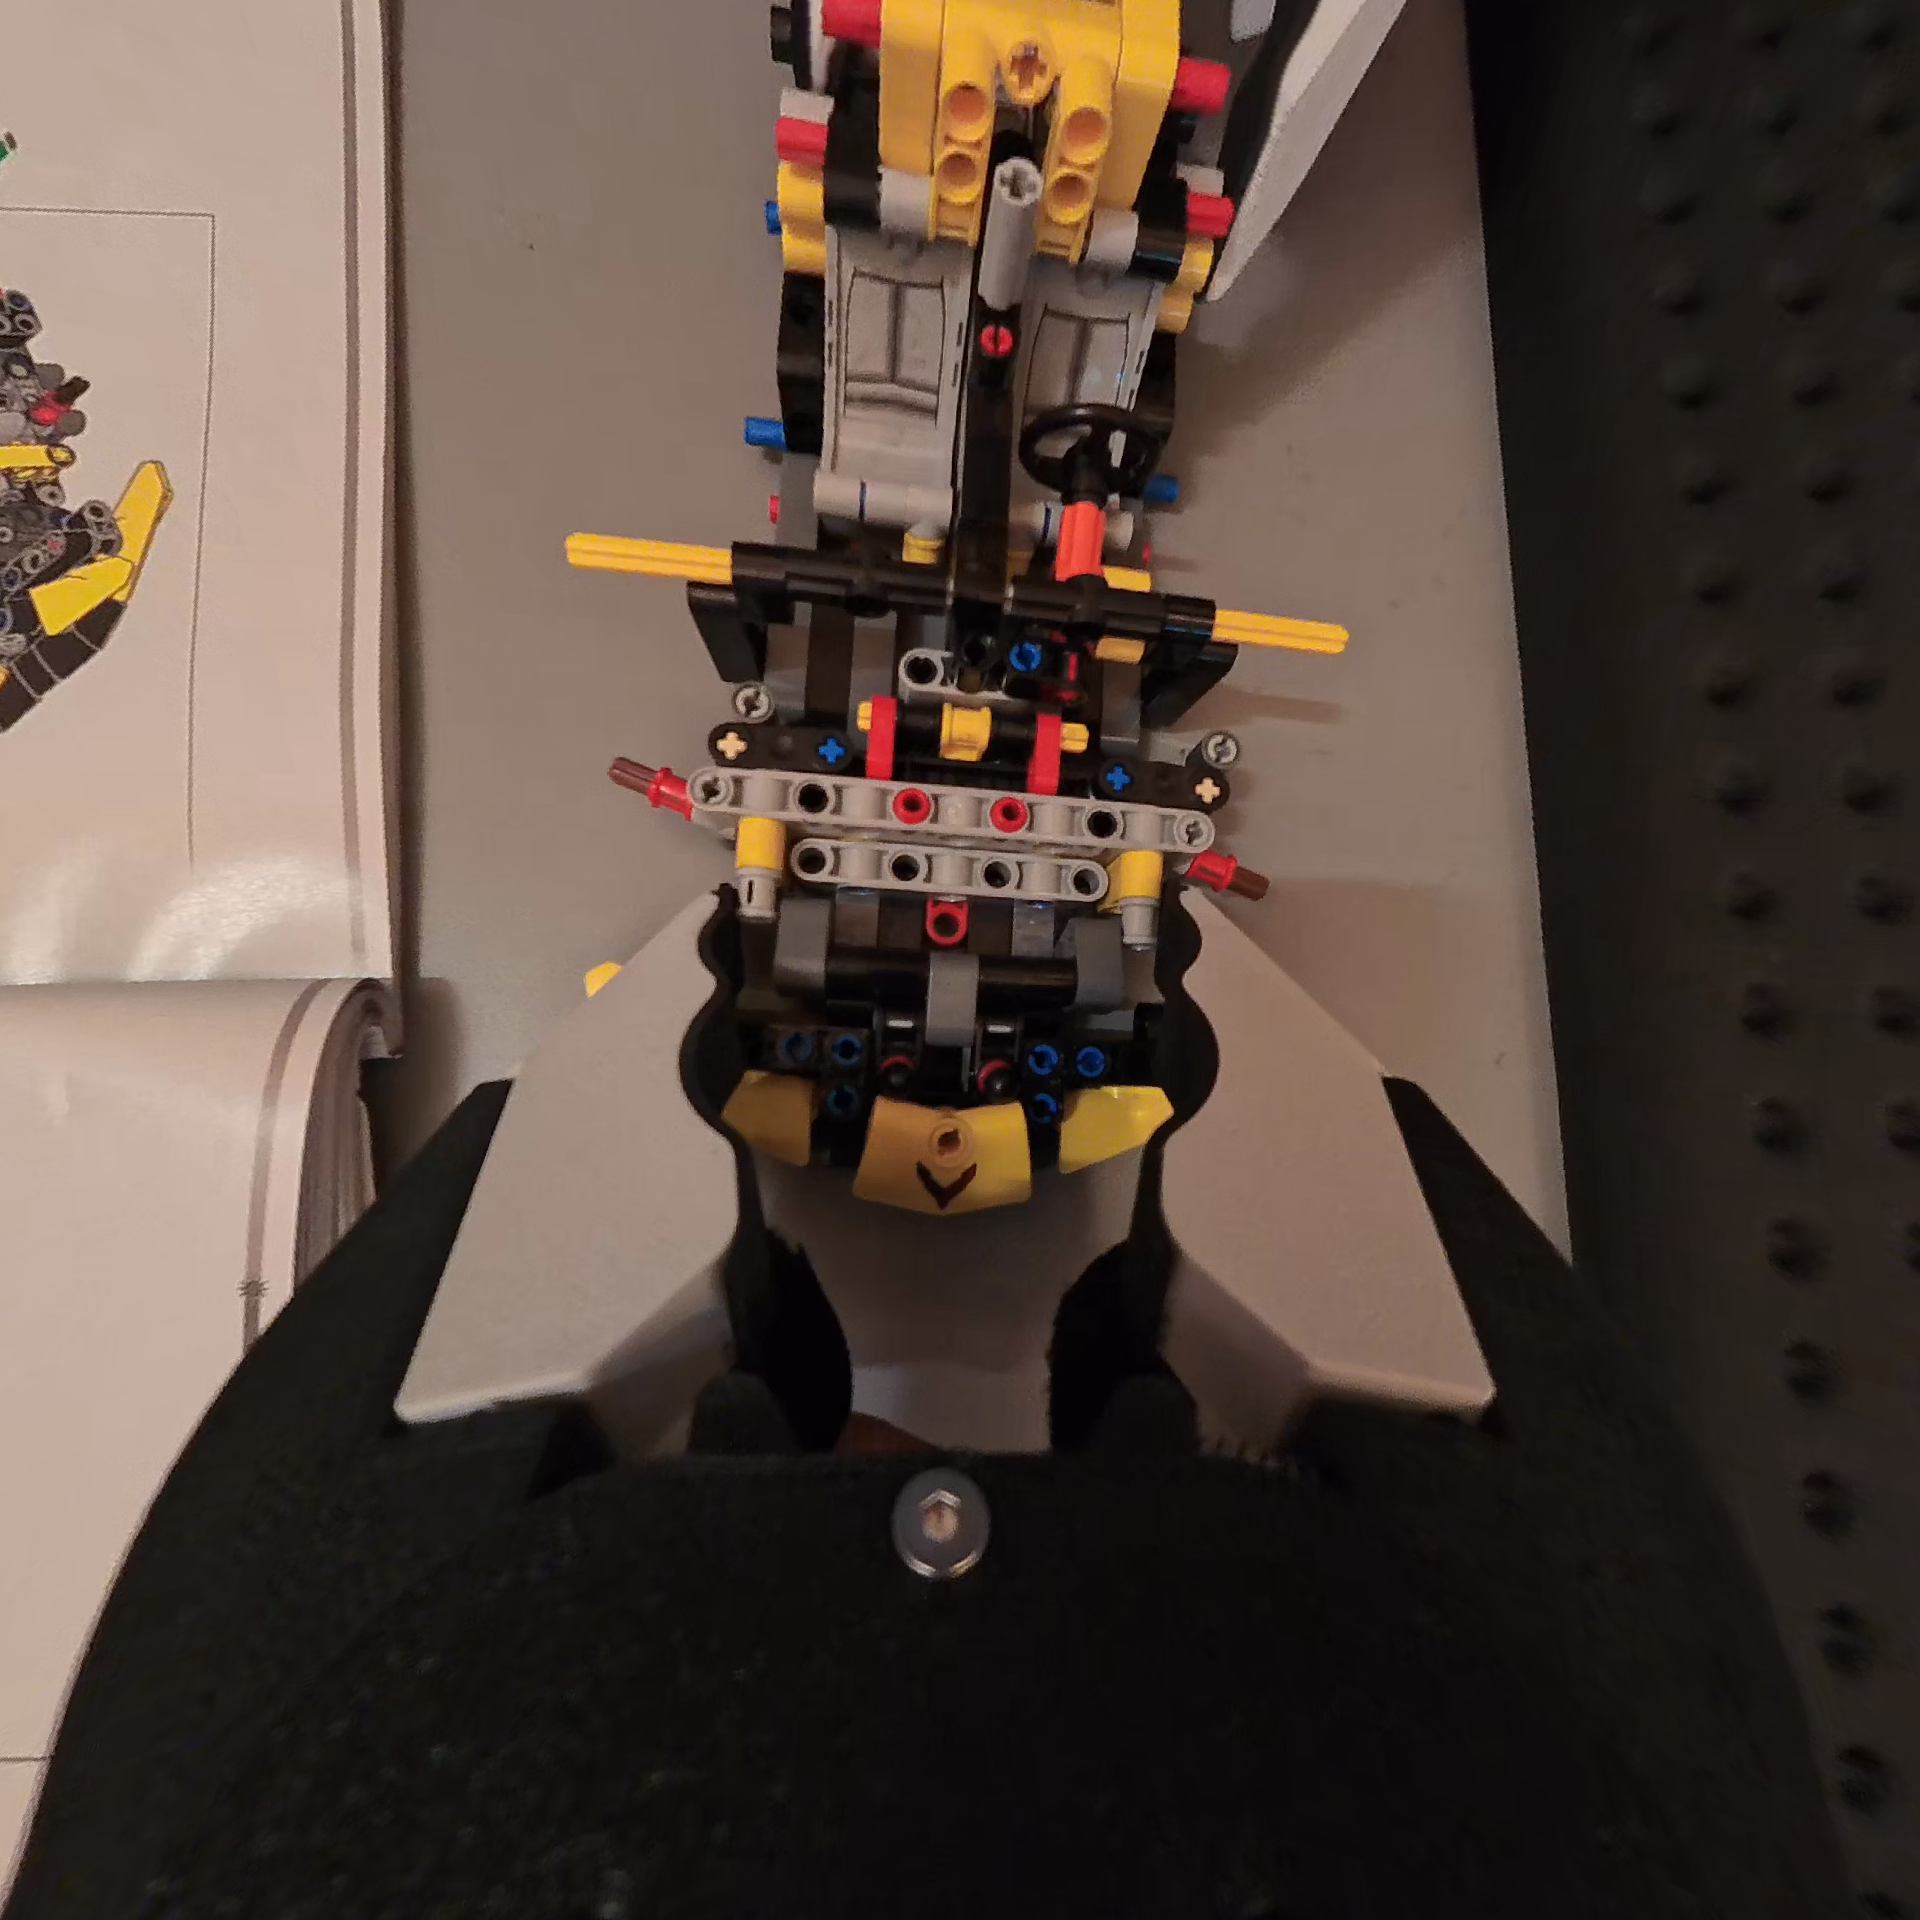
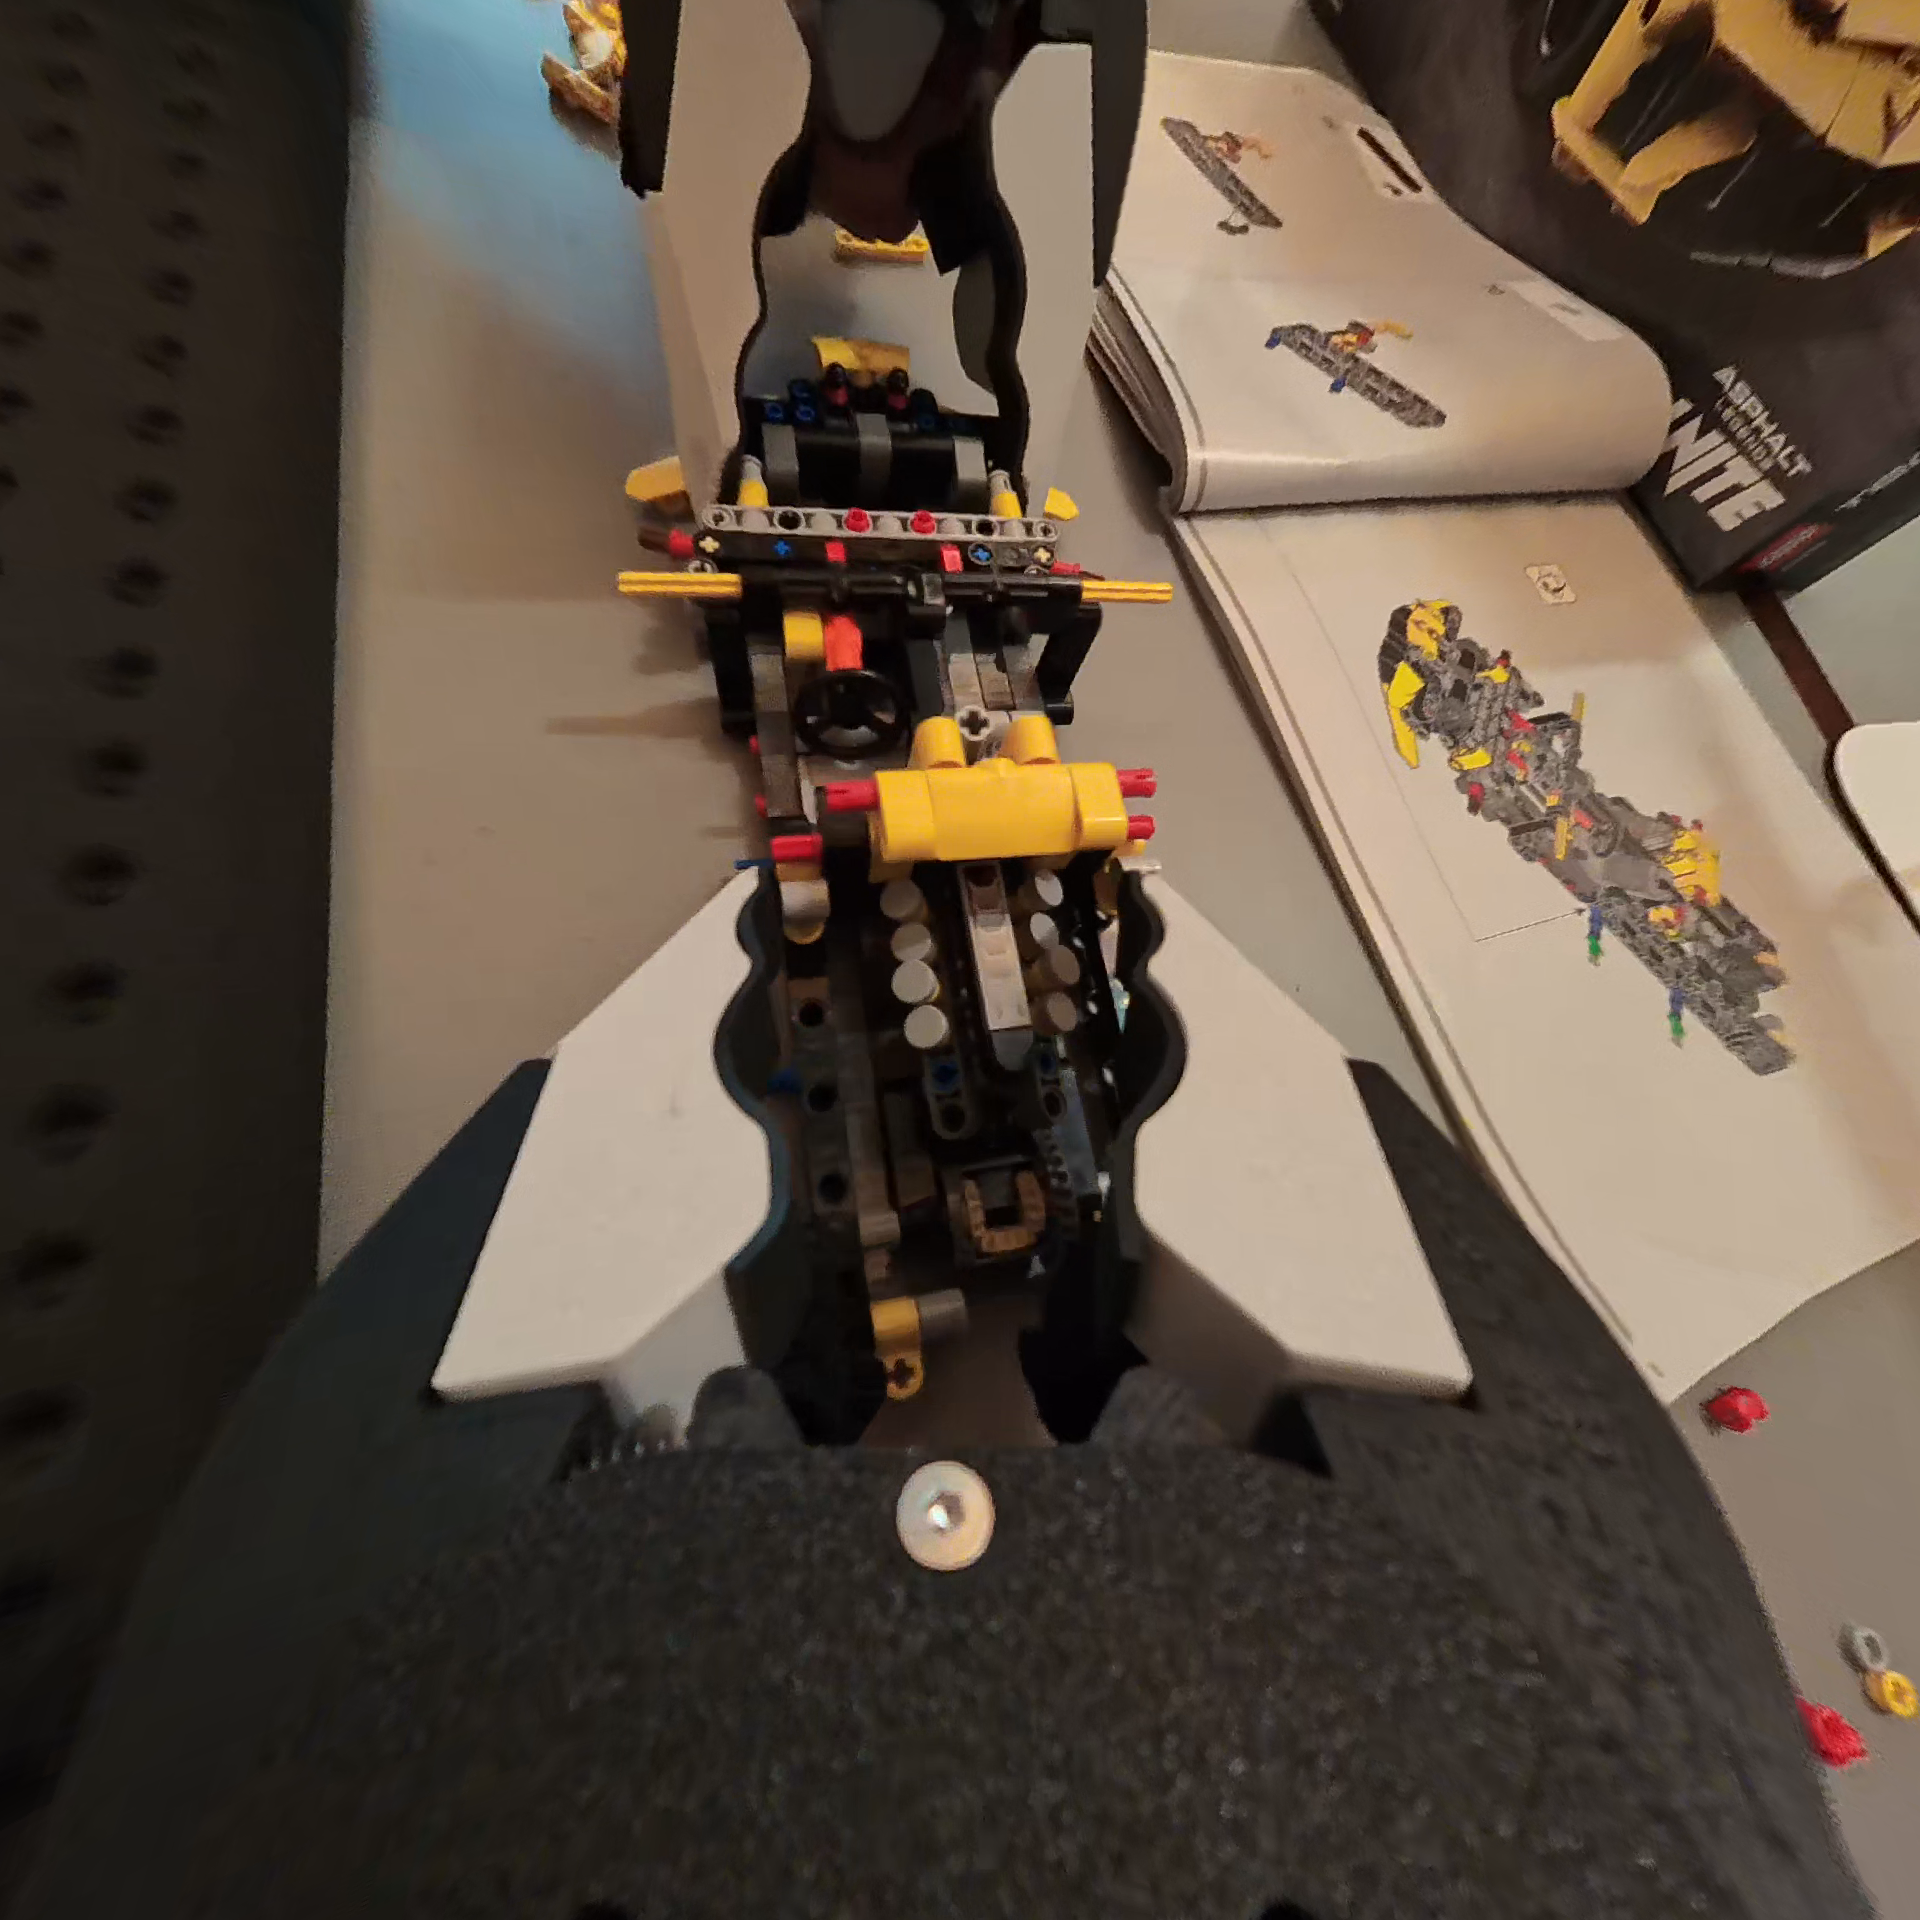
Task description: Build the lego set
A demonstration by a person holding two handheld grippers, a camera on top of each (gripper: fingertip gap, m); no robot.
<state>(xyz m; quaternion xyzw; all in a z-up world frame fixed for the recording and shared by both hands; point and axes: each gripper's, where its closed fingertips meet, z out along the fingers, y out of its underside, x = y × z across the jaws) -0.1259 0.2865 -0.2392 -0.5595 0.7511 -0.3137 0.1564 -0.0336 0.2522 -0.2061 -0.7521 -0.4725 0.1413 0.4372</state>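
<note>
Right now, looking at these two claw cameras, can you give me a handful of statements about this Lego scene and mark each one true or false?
1. Both claws grip the same Lego car chassis, one at each end. True.
2. The left claw holds the end with the yellow nose pieces. True.
3. The black steering wheel lies loose on the table. False: it is mounted on the chassis.
4. The instruction booklet is closed. False: it lies open beside the model.
5. A few small loose pieces lie on the table near the booklet. True.
</note>
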